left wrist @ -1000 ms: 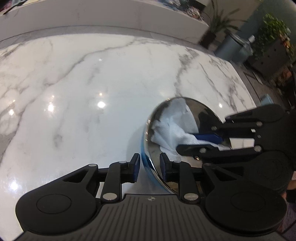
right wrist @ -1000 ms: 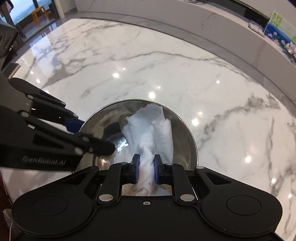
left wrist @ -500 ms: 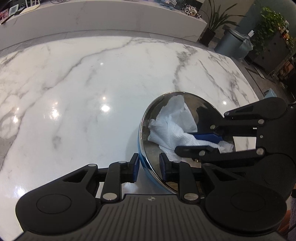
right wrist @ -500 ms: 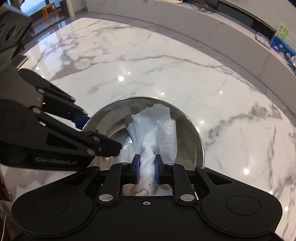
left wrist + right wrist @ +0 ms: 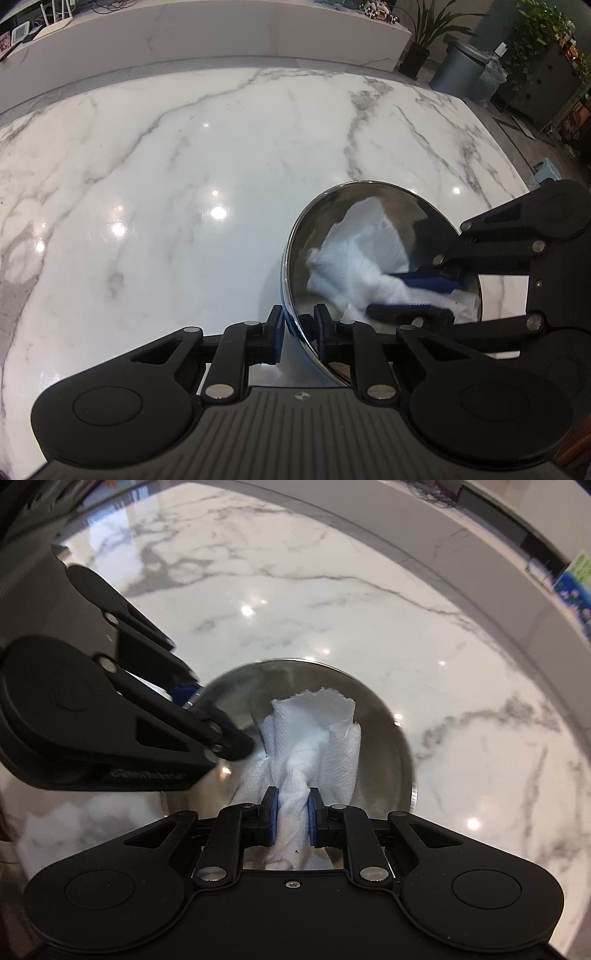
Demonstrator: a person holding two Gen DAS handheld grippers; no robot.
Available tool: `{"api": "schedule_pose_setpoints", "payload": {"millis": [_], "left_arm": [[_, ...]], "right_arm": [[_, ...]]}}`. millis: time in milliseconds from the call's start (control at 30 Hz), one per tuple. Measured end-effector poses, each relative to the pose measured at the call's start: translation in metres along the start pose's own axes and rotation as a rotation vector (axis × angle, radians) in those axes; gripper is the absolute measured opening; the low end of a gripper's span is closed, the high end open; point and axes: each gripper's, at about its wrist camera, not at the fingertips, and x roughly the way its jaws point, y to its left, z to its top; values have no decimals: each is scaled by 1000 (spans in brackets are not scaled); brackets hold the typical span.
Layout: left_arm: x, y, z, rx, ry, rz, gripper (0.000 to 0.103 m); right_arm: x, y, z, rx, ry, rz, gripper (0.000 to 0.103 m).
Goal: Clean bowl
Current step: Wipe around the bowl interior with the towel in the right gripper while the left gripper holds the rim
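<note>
A shiny steel bowl (image 5: 424, 206) with a blue outside is held tilted above the marble table. My left gripper (image 5: 298, 334) is shut on its near rim, one finger inside and one outside. The bowl also shows in the right wrist view (image 5: 236, 690). My right gripper (image 5: 290, 821) is shut on a crumpled white paper towel (image 5: 317, 734) and presses it against the bowl's inside. In the left wrist view the towel (image 5: 358, 251) lies inside the bowl with the right gripper (image 5: 421, 295) coming in from the right.
The white marble table (image 5: 166, 166) spreads to the left and beyond the bowl. A raised marble counter (image 5: 207, 33) runs along the far side. A grey bin (image 5: 465, 70) and potted plants (image 5: 539, 33) stand past the table's far right corner.
The towel has shifted inside the bowl as my right gripper swept it across the inner wall. The bowl stays tilted in my left gripper, turned a little.
</note>
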Motion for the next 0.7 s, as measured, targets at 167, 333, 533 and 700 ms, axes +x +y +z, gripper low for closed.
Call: {"api": "schedule_pose_setpoints", "payload": {"millis": [167, 333, 533, 700], "left_arm": [[-1, -1, -1, 24, 5, 3, 17], [0, -4, -1, 59, 5, 7, 21], [0, -6, -2, 71, 2, 8, 22], [0, -8, -2, 84, -2, 7, 22]], "right_arm": [[-2, -10, -2, 31, -28, -69, 13], [-3, -21, -2, 66, -96, -68, 13], [0, -32, 0, 145, -166, 13, 13], [3, -33, 7, 216, -193, 100, 13]]}}
